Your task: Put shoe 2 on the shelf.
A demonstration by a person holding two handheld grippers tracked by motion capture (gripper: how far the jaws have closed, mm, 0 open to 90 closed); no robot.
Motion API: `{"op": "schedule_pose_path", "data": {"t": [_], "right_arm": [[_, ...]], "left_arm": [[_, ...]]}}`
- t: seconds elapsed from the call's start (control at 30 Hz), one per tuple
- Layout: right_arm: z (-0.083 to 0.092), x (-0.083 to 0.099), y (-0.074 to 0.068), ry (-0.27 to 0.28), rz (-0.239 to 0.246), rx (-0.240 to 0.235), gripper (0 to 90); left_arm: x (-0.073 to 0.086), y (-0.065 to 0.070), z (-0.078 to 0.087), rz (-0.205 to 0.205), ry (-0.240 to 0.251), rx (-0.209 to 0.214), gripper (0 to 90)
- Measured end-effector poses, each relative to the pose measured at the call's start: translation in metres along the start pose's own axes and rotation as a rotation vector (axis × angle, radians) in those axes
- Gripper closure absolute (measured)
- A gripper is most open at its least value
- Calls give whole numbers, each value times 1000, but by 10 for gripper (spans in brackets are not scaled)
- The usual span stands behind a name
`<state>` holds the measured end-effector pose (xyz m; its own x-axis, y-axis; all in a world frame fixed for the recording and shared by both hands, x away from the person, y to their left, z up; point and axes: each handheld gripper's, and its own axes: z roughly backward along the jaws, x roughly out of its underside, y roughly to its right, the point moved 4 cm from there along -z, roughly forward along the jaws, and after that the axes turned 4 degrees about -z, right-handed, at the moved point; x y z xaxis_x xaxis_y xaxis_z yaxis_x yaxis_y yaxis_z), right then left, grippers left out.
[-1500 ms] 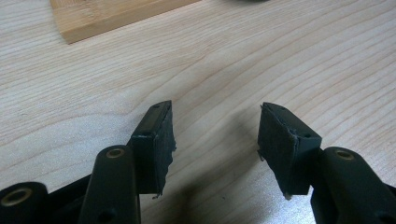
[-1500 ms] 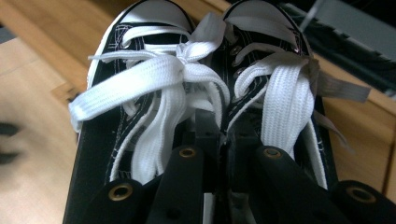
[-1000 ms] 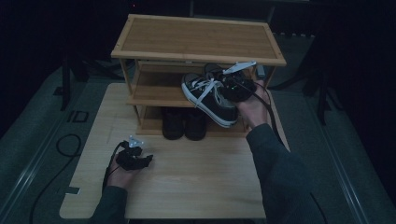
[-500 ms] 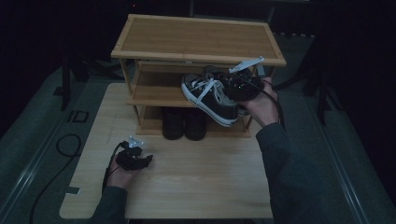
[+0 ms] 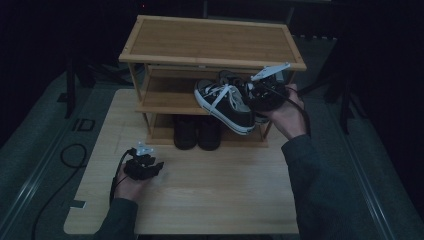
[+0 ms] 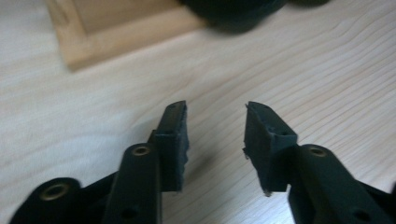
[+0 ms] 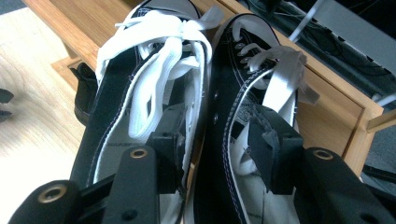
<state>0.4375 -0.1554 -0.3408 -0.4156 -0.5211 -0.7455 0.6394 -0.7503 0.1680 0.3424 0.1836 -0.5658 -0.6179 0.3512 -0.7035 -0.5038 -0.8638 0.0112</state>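
From the high view I see my right gripper [image 5: 257, 94] at the sneakers [image 5: 225, 104] on the rack's [image 5: 210, 37] middle shelf, toes toward ten o'clock, heels overhanging; I judge placing nearly done, release left; my left gripper [image 5: 150, 167] idles at seven o'clock. Left gripper view: jaws have just been closing, still apart, nothing between, over the table [image 6: 93, 121]. Right gripper view: jaws have just been opening, one inside each sneaker's collar, the inner walls between them; long axes run away toward twelve.

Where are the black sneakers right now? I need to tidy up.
In the high view the black sneakers sit on the wooden rack's middle shelf, right side, at the right gripper.
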Motion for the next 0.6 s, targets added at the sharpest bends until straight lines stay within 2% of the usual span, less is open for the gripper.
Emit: {"op": "schedule_pose_path", "data": {"t": [0.17, 0.27, 0.4, 0.47, 0.6], "right_arm": [[10, 0, 3, 37, -14, -13, 576], [15, 0, 4, 50, -15, -21, 630], [23, 4, 3, 65, -7, -54, 797], [27, 9, 3, 65, 11, -53, 893], [31, 13, 2, 68, 22, -58, 898]], "left_arm": [[-17, 5, 6, -21, 30, 21, 671], [-24, 7, 8, -35, 35, 24, 698], [-42, 14, 13, -68, 47, 30, 729], [-50, 17, 15, -83, 53, 34, 765], [-66, 21, 20, -103, 68, 34, 816]]}}
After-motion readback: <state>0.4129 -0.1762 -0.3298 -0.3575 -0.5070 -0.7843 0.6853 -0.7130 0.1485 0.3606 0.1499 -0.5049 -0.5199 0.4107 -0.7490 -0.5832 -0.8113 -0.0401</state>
